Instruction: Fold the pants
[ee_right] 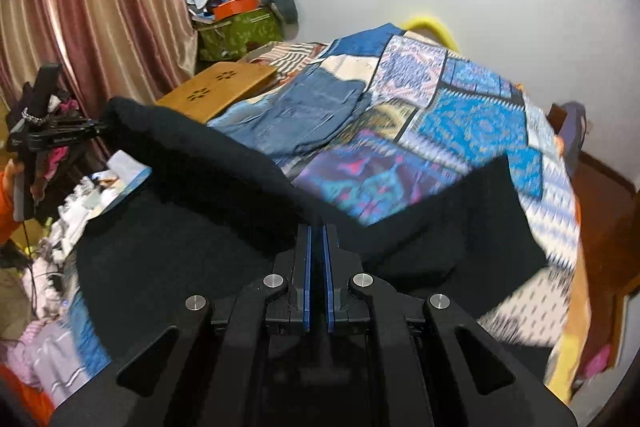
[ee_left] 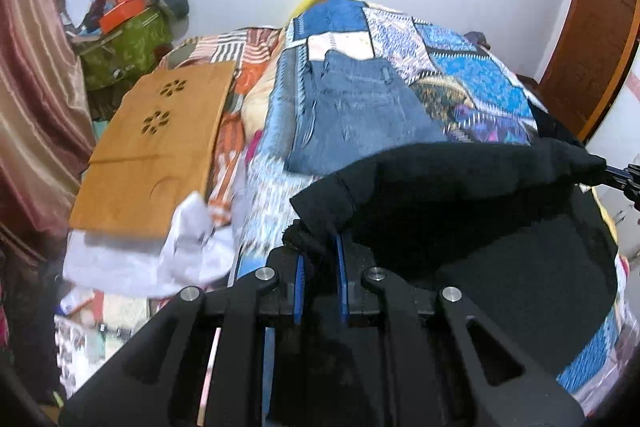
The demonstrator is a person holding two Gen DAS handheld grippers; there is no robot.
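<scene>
Left wrist view: nearest the lens, the left gripper [ee_left: 320, 247] is seen with its blue-padded jaws pinched on a bunched corner of the black, fleecy fabric pants [ee_left: 460, 195], which are lifted and stretched toward three o'clock, where the other tool is glimpsed at the frame edge. In the right wrist view, the right gripper [ee_right: 317, 231] is pressed together on the opposite edge of the same cloth, whose long axis is thus spanned between the two tools, from nine to three o'clock, with slack hanging below. Neither hand is judged nearer; both are held level, pointed at twelve o'clock. Beyond, a blue patchwork quilt [ee_left: 480, 75] covers the bed, with a pair of folded blue denim jeans [ee_left: 360, 107] lying on it.
</scene>
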